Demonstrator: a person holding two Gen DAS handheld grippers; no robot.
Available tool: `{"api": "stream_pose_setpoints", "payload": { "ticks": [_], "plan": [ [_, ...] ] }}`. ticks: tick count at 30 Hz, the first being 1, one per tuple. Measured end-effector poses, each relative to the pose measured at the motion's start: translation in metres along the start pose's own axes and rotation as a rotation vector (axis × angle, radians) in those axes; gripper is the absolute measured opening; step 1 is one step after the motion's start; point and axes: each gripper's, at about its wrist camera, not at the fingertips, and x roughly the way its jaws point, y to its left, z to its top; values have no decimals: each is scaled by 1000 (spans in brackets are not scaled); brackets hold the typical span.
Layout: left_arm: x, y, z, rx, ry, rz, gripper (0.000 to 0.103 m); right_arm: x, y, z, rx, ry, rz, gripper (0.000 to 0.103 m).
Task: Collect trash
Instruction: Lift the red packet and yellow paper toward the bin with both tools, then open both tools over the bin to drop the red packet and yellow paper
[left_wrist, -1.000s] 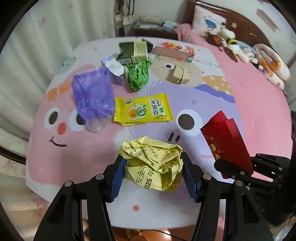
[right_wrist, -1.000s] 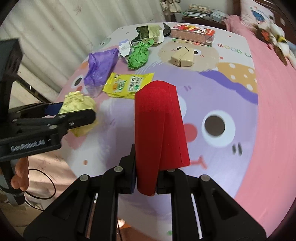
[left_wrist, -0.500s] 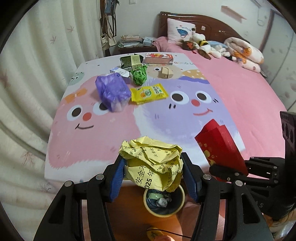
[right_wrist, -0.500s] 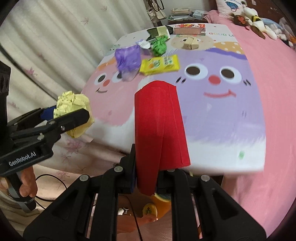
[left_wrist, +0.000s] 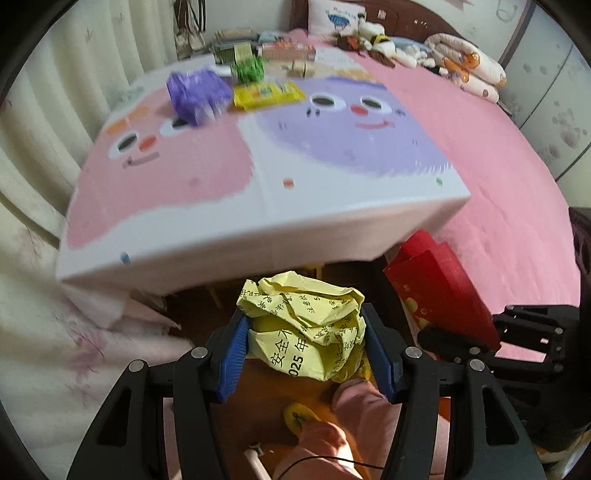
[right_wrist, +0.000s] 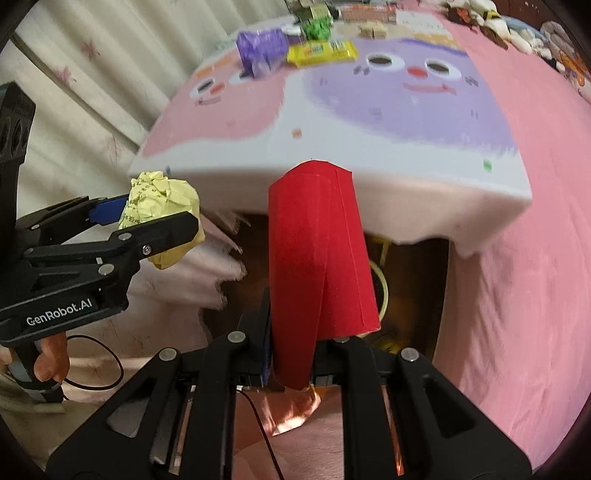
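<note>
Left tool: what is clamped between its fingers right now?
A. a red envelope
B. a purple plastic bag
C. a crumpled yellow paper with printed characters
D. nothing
C: the left tool is shut on the crumpled yellow paper; the red envelope sits in the right tool.

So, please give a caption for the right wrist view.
Right claw holds a red envelope below the table edge.

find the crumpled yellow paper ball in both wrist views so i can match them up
Left wrist view: the crumpled yellow paper ball sits low at centre, clamped in the left gripper.
Right wrist view: the same ball is at the left edge, mid height, held in front of the table's near edge.
Shared landmark: the yellow snack packet on the far part of the cartoon-face table, beside the purple bag.
</note>
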Motion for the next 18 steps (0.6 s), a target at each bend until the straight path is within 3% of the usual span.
{"api": "stream_pose_setpoints", "payload": {
  "ticks": [8,18],
  "plan": [
    [94,-10,-38,-38,135,-5,58,71,-36,-40,135,102,13,11],
    [251,-6,-89,-102,221,24,60,233,-109,-90,272,229,13,12]
  ]
}}
